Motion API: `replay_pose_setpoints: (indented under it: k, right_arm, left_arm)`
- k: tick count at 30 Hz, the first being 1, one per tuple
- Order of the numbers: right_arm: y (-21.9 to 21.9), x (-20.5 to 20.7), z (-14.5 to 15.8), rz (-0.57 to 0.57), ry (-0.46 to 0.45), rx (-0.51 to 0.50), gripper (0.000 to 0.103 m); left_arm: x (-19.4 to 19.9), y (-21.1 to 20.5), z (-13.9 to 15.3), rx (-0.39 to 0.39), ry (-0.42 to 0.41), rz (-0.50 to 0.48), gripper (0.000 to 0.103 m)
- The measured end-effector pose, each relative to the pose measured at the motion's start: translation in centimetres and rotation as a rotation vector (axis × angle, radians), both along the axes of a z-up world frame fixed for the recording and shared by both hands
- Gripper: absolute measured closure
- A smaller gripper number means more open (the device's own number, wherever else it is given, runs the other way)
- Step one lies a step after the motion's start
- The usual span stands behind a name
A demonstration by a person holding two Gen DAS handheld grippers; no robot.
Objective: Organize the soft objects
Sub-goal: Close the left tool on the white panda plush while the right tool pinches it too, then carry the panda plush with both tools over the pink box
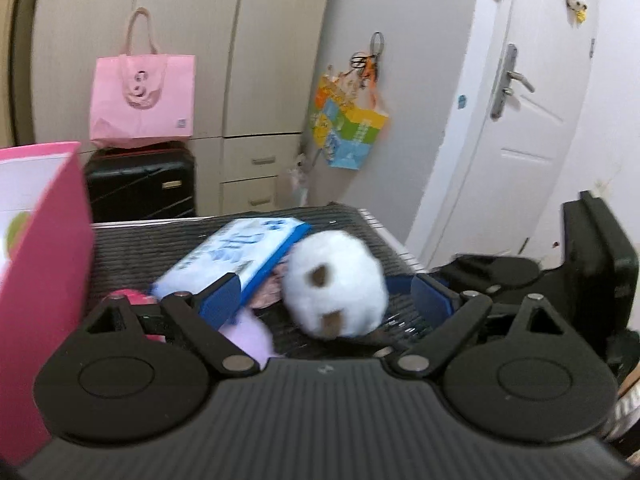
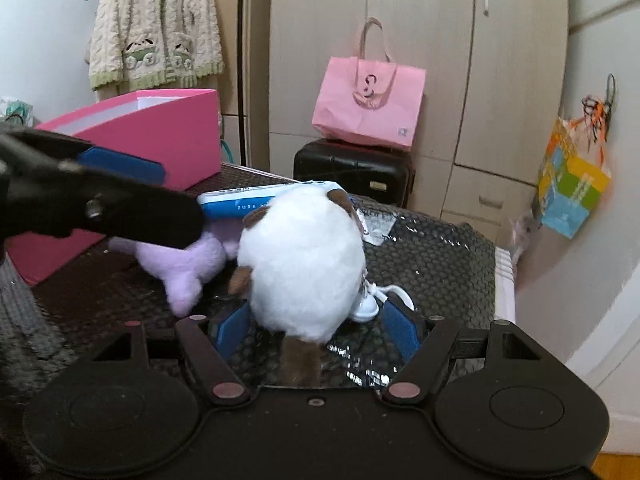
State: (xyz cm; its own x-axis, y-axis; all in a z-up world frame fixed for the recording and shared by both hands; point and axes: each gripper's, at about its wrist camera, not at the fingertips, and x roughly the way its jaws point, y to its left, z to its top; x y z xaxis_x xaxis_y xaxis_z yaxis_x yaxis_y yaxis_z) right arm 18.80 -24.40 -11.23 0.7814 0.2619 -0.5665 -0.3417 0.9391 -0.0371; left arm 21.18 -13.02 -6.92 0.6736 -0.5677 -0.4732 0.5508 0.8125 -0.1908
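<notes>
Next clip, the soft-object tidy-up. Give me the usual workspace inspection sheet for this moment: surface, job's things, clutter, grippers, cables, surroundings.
Surface: dark textured table, partly covered by shiny bubble wrap.
Job's things: white plush with brown patches sits mid-table; purple plush lies to its left; open pink box stands at the table's back left.
Clutter: blue-and-white tissue pack lies behind the plushes; a small white item sits beside the white plush.
Grippers: right gripper is open, its blue pads either side of the white plush's base, contact unclear; left gripper is open above the table.
Cables: nothing seen.
Surroundings: pink bag on a black suitcase, wardrobe, white door, hanging colourful bag, knitted cardigan.
</notes>
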Motion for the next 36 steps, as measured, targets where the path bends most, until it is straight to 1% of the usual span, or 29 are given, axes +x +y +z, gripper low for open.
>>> replay_pose_setpoints:
  k: [1, 2, 3, 5, 8, 10, 11, 12, 13, 14, 16, 17, 18, 22, 25, 32, 36]
  right_arm:
    - [0.1, 0.2, -0.1, 0.012, 0.003, 0.004, 0.025]
    - [0.3, 0.3, -0.2, 0.021, 0.006, 0.001, 0.023]
    - [0.5, 0.5, -0.3, 0.028, 0.008, -0.010, 0.019]
    - [0.9, 0.8, -0.5, 0.030, 0.015, -0.047, 0.018]
    - [1.2, 0.7, -0.4, 0.041, 0.003, -0.077, 0.018]
    - [1.1, 0.7, -0.4, 0.037, 0.003, -0.071, 0.018]
    - [1.0, 0.7, -0.4, 0.034, 0.006, -0.066, 0.019]
    - [0.9, 0.7, -0.4, 0.022, 0.006, -0.064, 0.025]
    - [0.8, 0.6, -0.4, 0.004, 0.004, -0.064, 0.032]
    - [0.7, 0.6, -0.4, -0.001, 0.010, -0.055, 0.033]
    - [0.2, 0.7, -0.2, -0.017, 0.029, -0.017, 0.038]
    - [0.1, 0.5, -0.2, -0.023, 0.030, -0.010, 0.041]
    - [0.1, 0.2, 0.0, -0.022, 0.027, -0.007, 0.051]
    - [0.6, -0.9, 0.0, -0.049, 0.013, -0.026, 0.051]
    - [0.6, -1.6, 0.1, -0.058, 0.012, -0.011, 0.051]
    - [1.3, -3.0, 0.7, -0.072, -0.004, -0.016, 0.051]
    - [1.5, -4.3, 1.2, -0.084, -0.014, -0.006, 0.051]
  left_arm:
    - [0.3, -0.7, -0.3, 0.001, 0.002, 0.006, 0.016]
    - [0.5, -1.4, -0.6, 0.001, 0.007, 0.028, 0.027]
    - [0.7, -1.9, -1.1, 0.001, 0.016, 0.044, 0.030]
    - [1.1, -2.7, -1.7, -0.017, 0.043, 0.056, 0.031]
    - [1.4, -3.1, -2.2, -0.041, 0.048, 0.071, 0.032]
    - [1.4, -3.4, -2.5, -0.028, 0.040, 0.083, 0.038]
    - [1.4, -3.5, -2.6, -0.019, 0.037, 0.089, 0.043]
    - [1.4, -3.6, -2.7, -0.008, 0.031, 0.094, 0.050]
    - [1.2, -3.6, -2.7, 0.007, 0.018, 0.102, 0.055]
    - [1.1, -3.7, -2.7, 0.018, 0.009, 0.102, 0.056]
    - [0.9, -3.7, -2.4, 0.015, 0.005, 0.095, 0.059]
    - [0.8, -3.8, -2.2, 0.017, 0.000, 0.092, 0.064]
    - [0.7, -3.8, -2.2, 0.017, 0.002, 0.089, 0.064]
    - [0.1, -4.0, -2.0, 0.024, -0.004, 0.087, 0.064]
    - [-0.6, -3.8, -1.8, 0.024, -0.007, 0.074, 0.064]
    - [-2.3, -3.5, -1.1, 0.037, -0.028, 0.055, 0.064]
    - [-3.4, -3.3, -0.6, 0.053, -0.059, 0.040, 0.064]
